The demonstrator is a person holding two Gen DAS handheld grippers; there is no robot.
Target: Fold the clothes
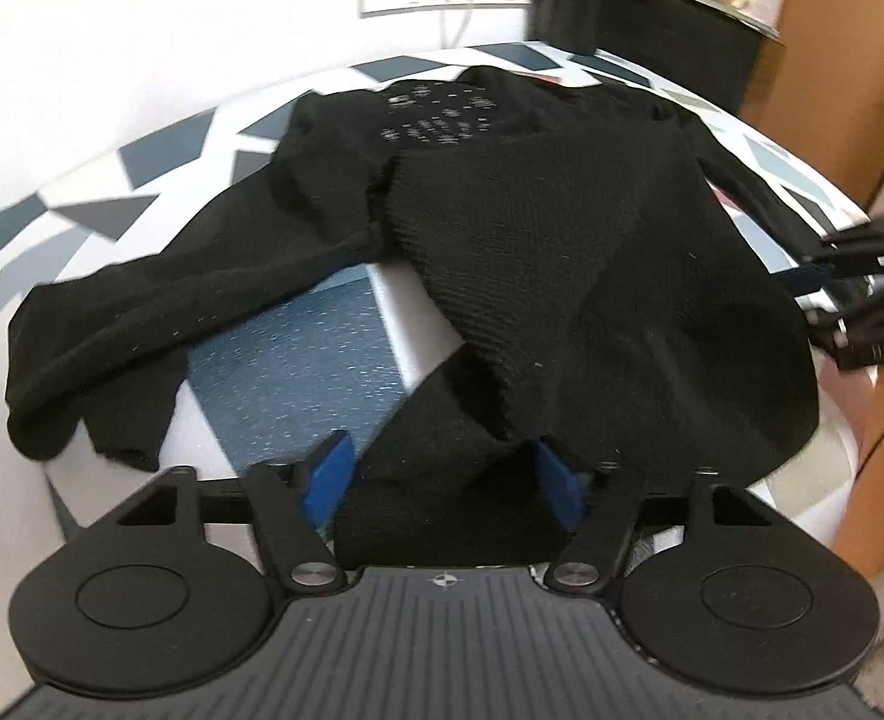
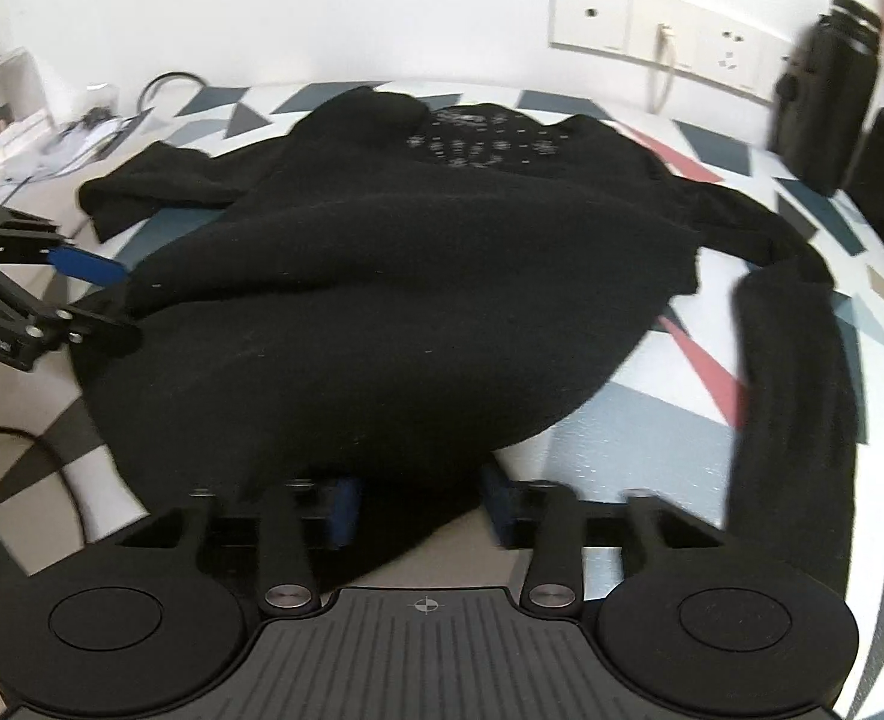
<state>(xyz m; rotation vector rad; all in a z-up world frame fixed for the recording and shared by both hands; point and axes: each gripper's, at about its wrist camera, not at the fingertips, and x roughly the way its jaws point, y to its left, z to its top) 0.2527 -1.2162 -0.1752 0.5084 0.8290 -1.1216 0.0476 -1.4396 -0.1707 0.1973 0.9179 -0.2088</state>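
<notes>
Between the blue pads, the left tool (image 1: 442, 474) is pinching the black sweater's (image 1: 562, 240) hem, the right tool (image 2: 421, 501) is gripping its edge too; beyond, the sweater is sprawling across the patterned table (image 2: 652, 432), sleeves trailing outward.

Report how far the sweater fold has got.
Early stage. Done: the black sweater lies on the patterned table. In hand: the left tongs and right tongs each have hem fabric between their blue pads, seemingly lifting the bottom edge. Left: both sleeves remain spread out, unfolded, and the body isn't folded over.
</notes>
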